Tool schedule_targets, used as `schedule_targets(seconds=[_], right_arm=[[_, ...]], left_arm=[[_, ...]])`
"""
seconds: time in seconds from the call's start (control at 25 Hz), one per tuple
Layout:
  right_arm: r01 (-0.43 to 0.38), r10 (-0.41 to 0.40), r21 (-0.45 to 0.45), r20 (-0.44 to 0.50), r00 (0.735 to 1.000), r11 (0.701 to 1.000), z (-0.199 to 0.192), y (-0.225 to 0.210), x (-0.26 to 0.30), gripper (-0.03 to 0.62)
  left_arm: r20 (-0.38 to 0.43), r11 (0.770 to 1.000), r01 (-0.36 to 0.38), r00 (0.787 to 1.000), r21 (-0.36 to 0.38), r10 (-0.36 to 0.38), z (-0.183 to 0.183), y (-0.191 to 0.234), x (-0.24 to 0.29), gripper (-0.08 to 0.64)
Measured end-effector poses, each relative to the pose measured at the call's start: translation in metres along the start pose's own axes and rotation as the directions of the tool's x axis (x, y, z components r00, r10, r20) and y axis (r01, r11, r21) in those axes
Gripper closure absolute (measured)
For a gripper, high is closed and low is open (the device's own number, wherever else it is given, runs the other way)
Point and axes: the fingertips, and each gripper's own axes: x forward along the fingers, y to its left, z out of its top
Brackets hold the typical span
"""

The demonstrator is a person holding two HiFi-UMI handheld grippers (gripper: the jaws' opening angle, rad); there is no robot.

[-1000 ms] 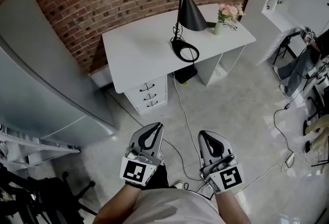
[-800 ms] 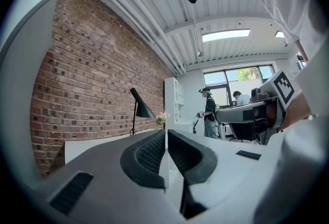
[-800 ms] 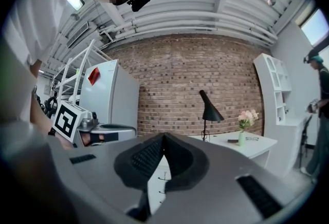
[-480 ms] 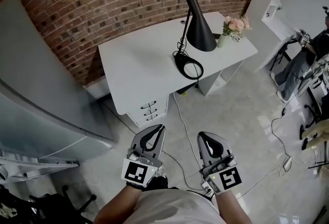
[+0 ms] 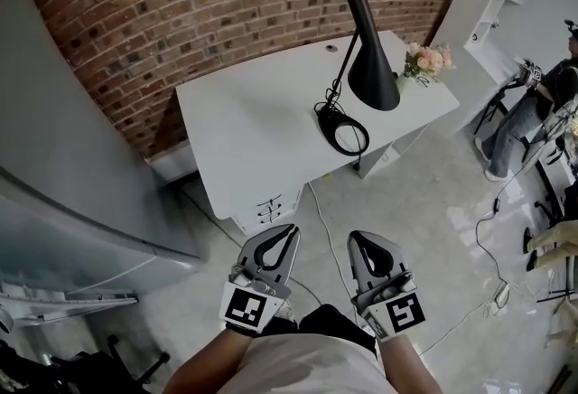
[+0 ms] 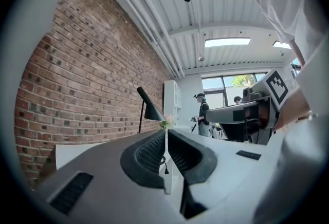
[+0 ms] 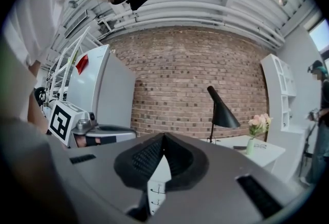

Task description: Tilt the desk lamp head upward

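On the white desk [image 5: 244, 126] against the brick wall [image 5: 181, 4], well ahead of both grippers, stands the black lamp [image 5: 373, 76]. Its cone head slants mouth-down, the long axis running from the narrow top near the wall to the wide rim facing the desk's front. The left gripper [image 5: 287, 231] and right gripper [image 5: 361, 240] hang low over the floor [image 5: 433, 202], each with jaws pressed together on nothing. The lamp lies ahead and somewhat rightward, so the right gripper looks the nearer. It would probably have to open and reach up under the cone's rim.
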Motion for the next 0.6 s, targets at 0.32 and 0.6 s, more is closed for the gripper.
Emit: schedule_targets(seconds=[0.32,0.6], right_arm=[[0.018,-0.018,-0.005,-0.003,1.000,1.000,0.003,-0.003,-0.003,0.580],[-0.015,0.015,-0.004,0.017,1.000,1.000,0.007,-0.020,0.007,0.580]], left_arm=[[0.015,1.000,0.022,1.000,0.011,-0.022,0.007,-0.004,0.005,0.540],[0.017,0.999,-0.041,0.999,0.016,0.041,0.008,0.006,0.015,0.540]])
